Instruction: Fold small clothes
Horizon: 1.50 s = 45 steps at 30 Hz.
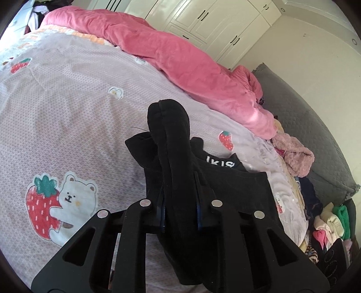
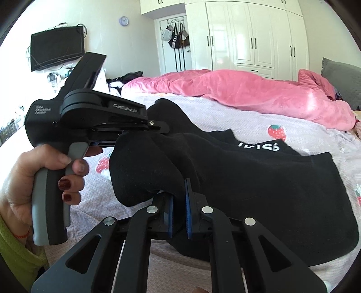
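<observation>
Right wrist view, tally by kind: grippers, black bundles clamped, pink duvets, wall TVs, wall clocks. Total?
Black two-finger grippers: 2, left gripper and right gripper
Black knit sock bundle, clamped by both: 1
Pink quilted duvet: 1
Black flat wall TV: 1
Round purple wall clock: 1
Total: 6

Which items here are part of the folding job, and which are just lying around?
In the job:
- black garment, pinched by both grippers
- left gripper, shut on it
- right gripper, shut on it
- strawberry-print bedsheet, the work surface

Lying about:
- pink quilt
- pink fluffy item
- clothes pile
- grey cushion
- wall TV
</observation>
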Tool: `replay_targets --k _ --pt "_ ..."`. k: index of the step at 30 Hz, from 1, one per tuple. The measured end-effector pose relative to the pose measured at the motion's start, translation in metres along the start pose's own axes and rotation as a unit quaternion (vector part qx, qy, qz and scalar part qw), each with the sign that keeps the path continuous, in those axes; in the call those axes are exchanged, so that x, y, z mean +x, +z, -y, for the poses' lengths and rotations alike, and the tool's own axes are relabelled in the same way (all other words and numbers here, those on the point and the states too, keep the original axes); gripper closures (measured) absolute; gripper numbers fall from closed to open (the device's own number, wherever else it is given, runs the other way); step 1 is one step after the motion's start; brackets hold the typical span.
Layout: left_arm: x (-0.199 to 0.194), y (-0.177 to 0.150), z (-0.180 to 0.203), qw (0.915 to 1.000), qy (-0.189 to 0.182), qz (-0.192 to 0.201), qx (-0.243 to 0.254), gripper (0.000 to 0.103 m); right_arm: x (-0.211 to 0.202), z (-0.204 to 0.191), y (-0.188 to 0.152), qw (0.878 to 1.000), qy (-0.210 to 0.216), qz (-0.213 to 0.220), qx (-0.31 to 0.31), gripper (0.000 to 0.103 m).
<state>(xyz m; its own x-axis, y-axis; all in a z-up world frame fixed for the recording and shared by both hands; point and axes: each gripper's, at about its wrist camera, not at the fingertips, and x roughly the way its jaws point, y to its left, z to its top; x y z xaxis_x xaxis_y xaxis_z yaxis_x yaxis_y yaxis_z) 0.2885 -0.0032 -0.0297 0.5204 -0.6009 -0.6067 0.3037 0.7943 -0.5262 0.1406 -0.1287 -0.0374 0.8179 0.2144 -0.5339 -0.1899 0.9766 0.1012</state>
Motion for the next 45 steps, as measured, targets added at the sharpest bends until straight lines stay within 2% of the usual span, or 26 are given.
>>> replay_targets --k 6,11,17,26,36,39,41,42,43,44,45 --pt "-0.003 -0.003 0.038 0.9993 0.013 0.014 0.031 0.093 -0.014 0.012 -0.001 1.000 -0.009 0.012 0.007 0.096" --pt "-0.002 0.000 0.065 0.9993 0.008 0.017 0.032 0.092 -0.031 0.028 0.001 0.999 -0.011 0.023 0.028 0.096" --pt "0.003 0.002 0.107 0.9983 0.007 0.015 0.055 0.092 -0.055 0.055 -0.001 0.997 -0.012 0.036 0.064 0.096" --pt "0.028 -0.002 0.162 0.9965 0.013 -0.002 0.082 0.092 -0.082 0.096 -0.013 0.992 -0.017 0.044 0.118 0.096" --pt "0.078 -0.021 0.215 0.9916 0.029 -0.044 0.118 0.092 -0.093 0.138 -0.036 0.984 -0.028 0.026 0.174 0.096" --pt "0.096 -0.026 0.224 0.9897 0.037 -0.058 0.126 0.086 -0.089 0.154 -0.045 0.977 -0.027 0.009 0.210 0.096" --pt "0.108 -0.029 0.227 0.9883 0.044 -0.066 0.130 0.069 -0.082 0.165 -0.052 0.970 -0.023 -0.012 0.241 0.094" --pt "0.110 -0.029 0.226 0.9892 0.037 -0.067 0.125 0.065 -0.078 0.171 -0.057 0.965 -0.022 -0.025 0.260 0.093" --pt "0.108 -0.029 0.224 0.9901 0.031 -0.065 0.121 0.063 -0.076 0.175 -0.059 0.961 -0.020 -0.033 0.273 0.088" --pt "0.104 -0.029 0.222 0.9912 0.026 -0.060 0.115 0.063 -0.076 0.180 -0.063 0.956 -0.018 -0.038 0.290 0.078" --pt "0.096 -0.028 0.218 0.9925 0.020 -0.050 0.110 0.063 -0.077 0.184 -0.066 0.951 -0.014 -0.039 0.306 0.074"
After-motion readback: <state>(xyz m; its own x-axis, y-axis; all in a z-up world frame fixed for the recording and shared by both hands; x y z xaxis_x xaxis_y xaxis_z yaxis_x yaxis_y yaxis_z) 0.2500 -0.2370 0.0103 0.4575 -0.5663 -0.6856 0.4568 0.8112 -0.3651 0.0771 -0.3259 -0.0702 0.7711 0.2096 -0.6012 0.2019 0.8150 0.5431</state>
